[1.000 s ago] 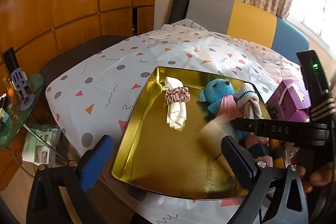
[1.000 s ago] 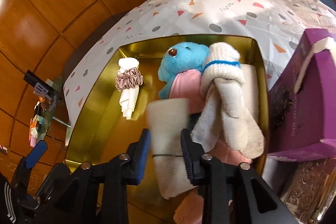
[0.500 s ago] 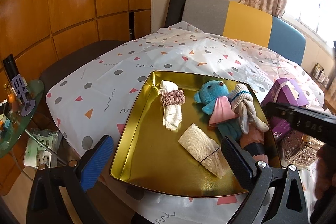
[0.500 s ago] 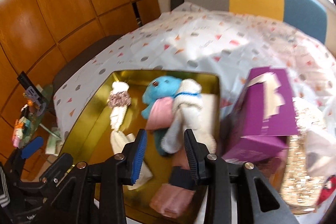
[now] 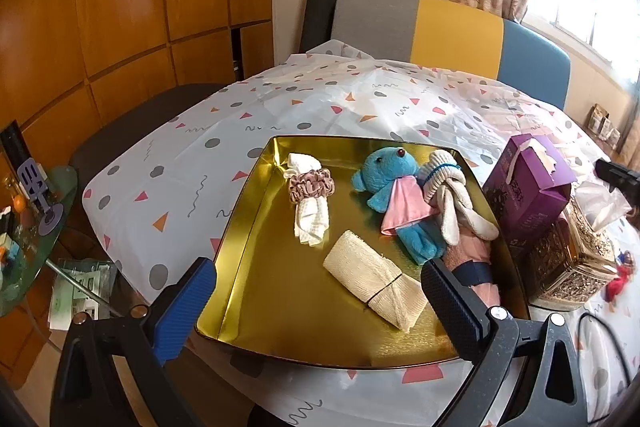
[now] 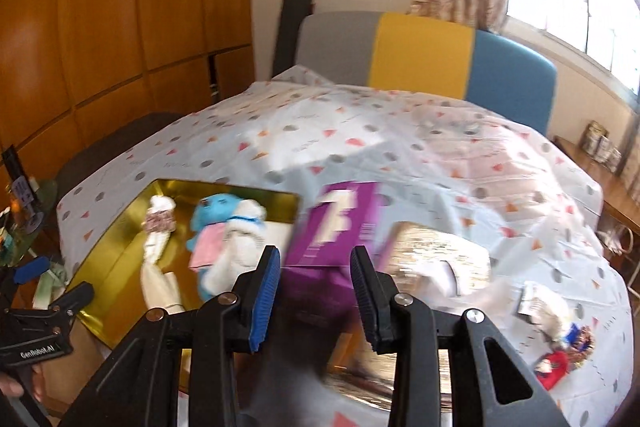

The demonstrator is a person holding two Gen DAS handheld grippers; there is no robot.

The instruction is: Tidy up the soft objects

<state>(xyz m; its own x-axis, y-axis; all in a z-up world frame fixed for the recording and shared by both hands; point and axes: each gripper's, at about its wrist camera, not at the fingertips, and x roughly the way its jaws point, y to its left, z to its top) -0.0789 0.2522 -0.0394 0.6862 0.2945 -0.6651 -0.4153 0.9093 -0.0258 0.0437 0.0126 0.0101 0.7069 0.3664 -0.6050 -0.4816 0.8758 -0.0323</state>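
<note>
A gold tray [image 5: 256, 291] on the table holds a white cloth bound by a pink scrunchie [image 5: 311, 183], a blue teddy bear [image 5: 394, 195], a grey-white sock bundle [image 5: 448, 195], a pink sock [image 5: 476, 251] and a rolled cream cloth [image 5: 376, 279]. My left gripper [image 5: 316, 311] is open and empty above the tray's near edge. My right gripper [image 6: 314, 291] is open and empty, held above a purple box [image 6: 340, 223] to the right of the tray [image 6: 116, 239]. The rolled cloth [image 6: 160, 287] lies in the tray. A small red soft toy [image 6: 554, 367] lies at the table's right.
The purple box [image 5: 524, 187] and an ornate gold tissue box [image 5: 576, 259] stand right of the tray. A patterned tablecloth [image 5: 320, 99] covers the table. A grey, yellow and blue chair [image 5: 440, 31] stands behind. A glass side table [image 5: 28, 227] is at the left.
My right gripper let go of the rolled cream cloth in the tray, then drew back and swung right over the purple box. My left gripper stayed open in place.
</note>
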